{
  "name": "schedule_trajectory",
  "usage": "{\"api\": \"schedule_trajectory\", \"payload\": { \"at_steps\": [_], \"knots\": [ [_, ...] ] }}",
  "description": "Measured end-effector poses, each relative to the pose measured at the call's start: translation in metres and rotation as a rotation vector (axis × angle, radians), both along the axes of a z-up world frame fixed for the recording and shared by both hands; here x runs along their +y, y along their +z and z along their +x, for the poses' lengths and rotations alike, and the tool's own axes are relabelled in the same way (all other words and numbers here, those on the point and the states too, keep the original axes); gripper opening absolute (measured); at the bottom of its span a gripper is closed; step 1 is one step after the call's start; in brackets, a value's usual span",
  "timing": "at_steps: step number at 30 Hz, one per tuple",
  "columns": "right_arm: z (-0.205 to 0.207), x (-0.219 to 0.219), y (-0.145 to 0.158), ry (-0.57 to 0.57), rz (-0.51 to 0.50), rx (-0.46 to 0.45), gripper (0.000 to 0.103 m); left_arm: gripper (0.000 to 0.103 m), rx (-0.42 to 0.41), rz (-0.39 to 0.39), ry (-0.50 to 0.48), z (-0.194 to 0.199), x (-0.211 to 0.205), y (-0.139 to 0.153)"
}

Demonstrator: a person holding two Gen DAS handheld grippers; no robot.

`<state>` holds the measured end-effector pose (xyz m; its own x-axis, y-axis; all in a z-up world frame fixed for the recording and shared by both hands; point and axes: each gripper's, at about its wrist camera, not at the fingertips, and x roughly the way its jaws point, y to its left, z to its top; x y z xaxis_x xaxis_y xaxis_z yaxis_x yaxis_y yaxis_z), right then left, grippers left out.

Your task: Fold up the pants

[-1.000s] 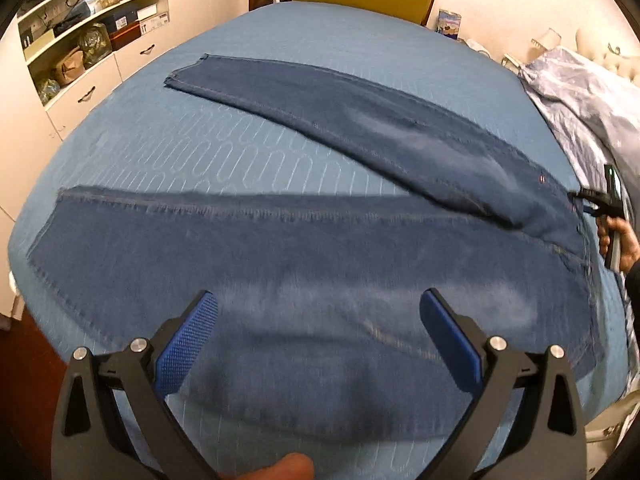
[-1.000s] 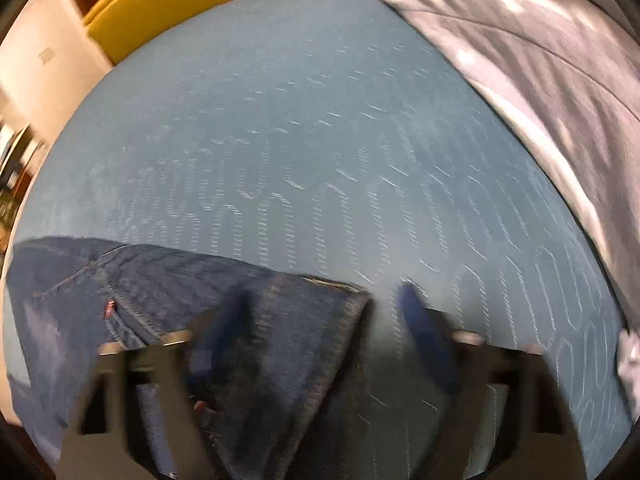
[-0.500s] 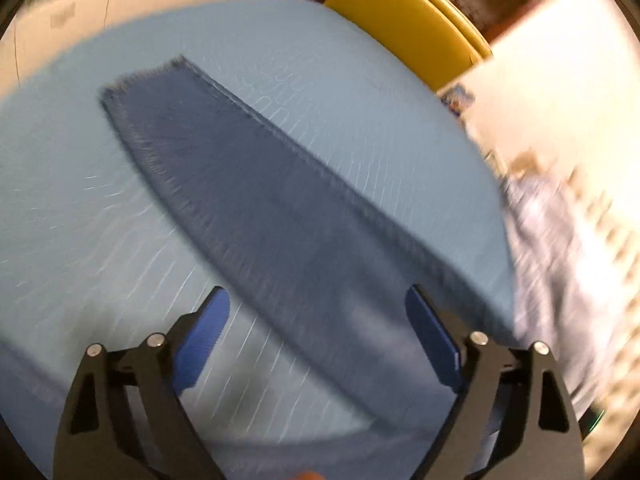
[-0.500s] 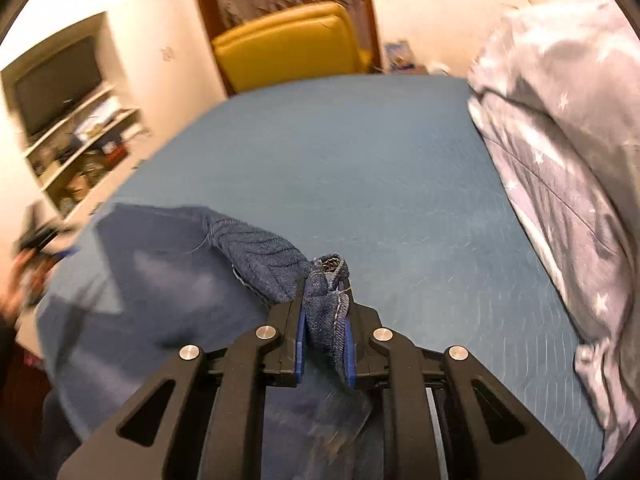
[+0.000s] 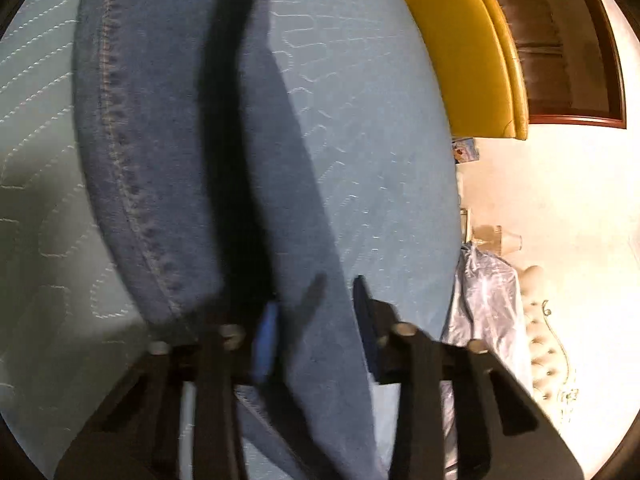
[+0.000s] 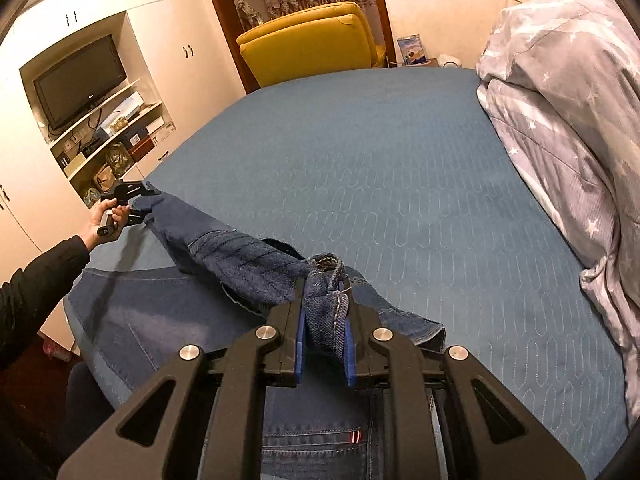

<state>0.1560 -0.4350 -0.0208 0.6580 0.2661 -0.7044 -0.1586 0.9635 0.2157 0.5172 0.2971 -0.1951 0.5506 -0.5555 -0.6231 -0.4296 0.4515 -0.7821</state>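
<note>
My right gripper (image 6: 323, 312) is clamped on a bunched fold of the jeans (image 6: 248, 264); the denim sits squarely between the two blue pads (image 6: 301, 340) and bulges up above them. From there one leg runs left as a raised, twisted band above the bed (image 6: 400, 168) to my left gripper (image 6: 149, 202), seen small in the right wrist view in my left hand (image 6: 105, 216), with the leg's end reaching into its tips. The rest of the jeans lies flat on the blue quilted cover below and left of my right jaws, the back pocket with its red tab just under them. In the blurred left wrist view, that leg (image 5: 160, 152) stretches away from the left-hand pad (image 5: 266, 340), its stitched seam running up the frame, while the gap between the pads shows only bedcover. Whether my left jaws are clenched on the cloth I cannot tell. A yellow armchair (image 6: 312, 40) stands beyond the bed and a star-print duvet (image 6: 568, 112) lies heaped along its right side.
</note>
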Motion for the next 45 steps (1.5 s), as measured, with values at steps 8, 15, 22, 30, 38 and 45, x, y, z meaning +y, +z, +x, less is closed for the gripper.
{"api": "schedule_trajectory", "payload": {
  "at_steps": [8, 15, 22, 30, 38, 45],
  "knots": [
    [0.005, -0.023, 0.001, 0.004, -0.022, 0.001, 0.016, 0.002, -0.081, 0.044, 0.015, -0.066, 0.015, 0.07],
    [-0.044, -0.072, -0.061, 0.011, 0.091, 0.166, 0.019, 0.002, -0.096, 0.14, 0.021, -0.291, 0.024, 0.094],
    [-0.104, -0.093, -0.133, -0.257, 0.21, 0.35, 0.053, 0.002, -0.002, 0.075, 0.031, -0.37, 0.03, 0.001],
    [-0.137, -0.088, -0.123, -0.468, 0.513, 0.329, 0.058, 0.003, -0.034, 0.048, 0.02, -0.381, 0.04, -0.005],
    [-0.086, -0.06, -0.137, -0.567, 0.598, 0.39, 0.058, 0.003, -0.041, 0.031, 0.021, -0.395, 0.047, -0.011],
    [-0.059, -0.056, -0.128, -0.643, 0.503, 0.377, 0.01, 0.002, -0.045, 0.034, 0.014, -0.386, 0.05, -0.004]
  ]
}}
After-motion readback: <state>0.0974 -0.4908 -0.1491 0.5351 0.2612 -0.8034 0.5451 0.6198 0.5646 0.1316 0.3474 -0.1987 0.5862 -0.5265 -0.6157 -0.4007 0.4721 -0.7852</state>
